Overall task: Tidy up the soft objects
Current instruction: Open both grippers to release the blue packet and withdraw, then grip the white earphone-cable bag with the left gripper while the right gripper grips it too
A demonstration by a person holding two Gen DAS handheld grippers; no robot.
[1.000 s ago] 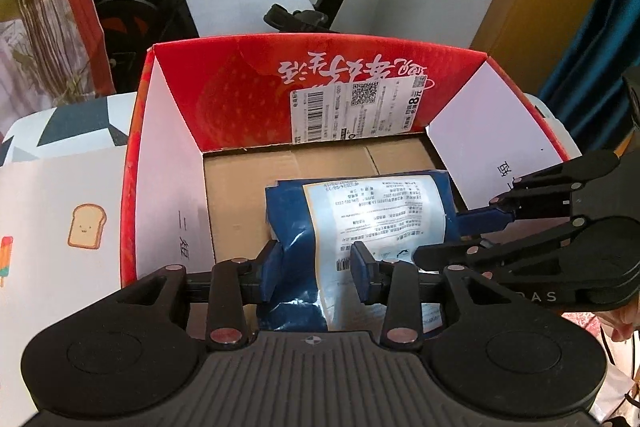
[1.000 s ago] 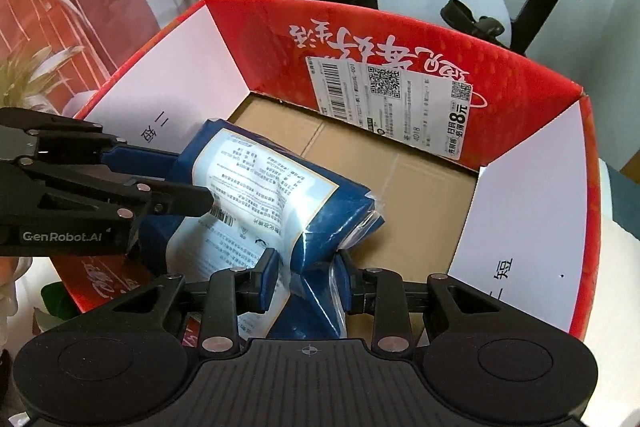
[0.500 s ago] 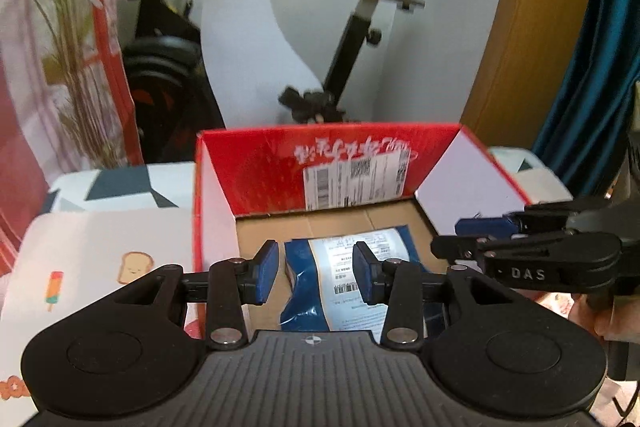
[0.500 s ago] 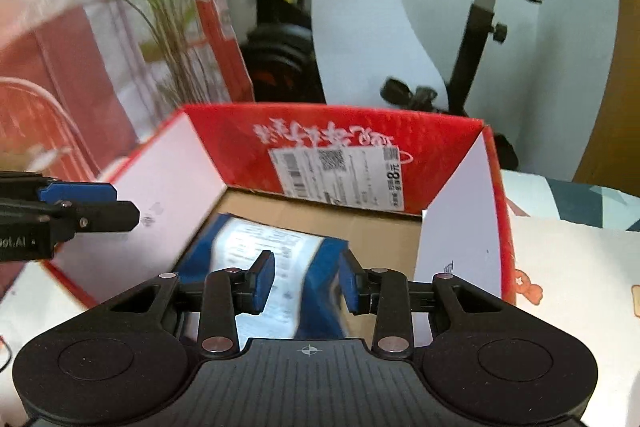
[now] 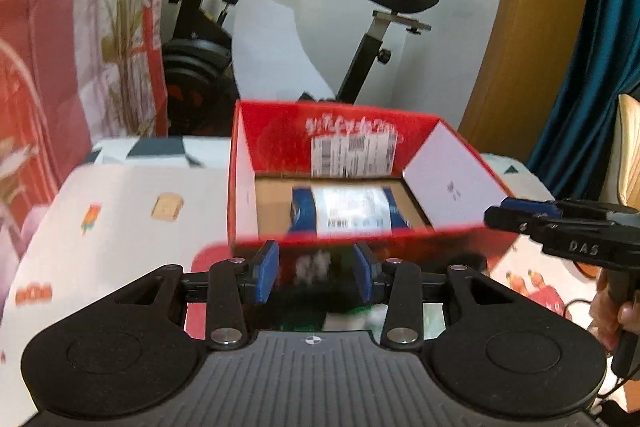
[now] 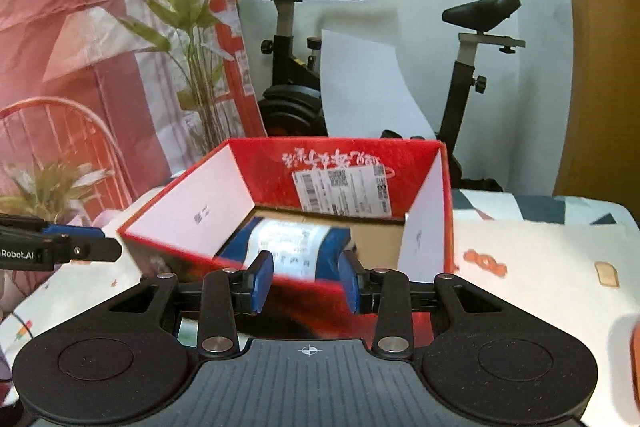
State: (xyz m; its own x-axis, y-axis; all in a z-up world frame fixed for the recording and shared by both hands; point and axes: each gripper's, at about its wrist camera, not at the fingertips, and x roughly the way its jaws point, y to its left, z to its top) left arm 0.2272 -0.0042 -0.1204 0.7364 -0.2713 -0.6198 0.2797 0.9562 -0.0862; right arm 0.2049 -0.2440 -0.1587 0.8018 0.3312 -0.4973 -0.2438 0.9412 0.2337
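A blue soft package with a white printed label point(image 5: 352, 213) lies on the cardboard floor of the red box point(image 5: 276, 131). It also shows in the right wrist view point(image 6: 288, 243), inside the same red box point(image 6: 340, 155). My left gripper point(image 5: 316, 277) is open and empty, in front of the box's near wall. My right gripper point(image 6: 306, 281) is open and empty, also outside the near wall. The right gripper's fingers point(image 5: 520, 213) show at the right of the left wrist view; the left gripper's fingers point(image 6: 80, 247) show at the left of the right wrist view.
The box stands on a white cloth with small food prints point(image 5: 120, 219). An exercise bike point(image 6: 472, 67) and a potted plant point(image 6: 184, 27) stand behind the table. A red patterned curtain point(image 5: 48, 67) hangs at the left. A wooden panel point(image 5: 540, 27) is at the right.
Both grippers have let go of the blue package and pulled back and up out of the box. The package now lies flat on the box floor.
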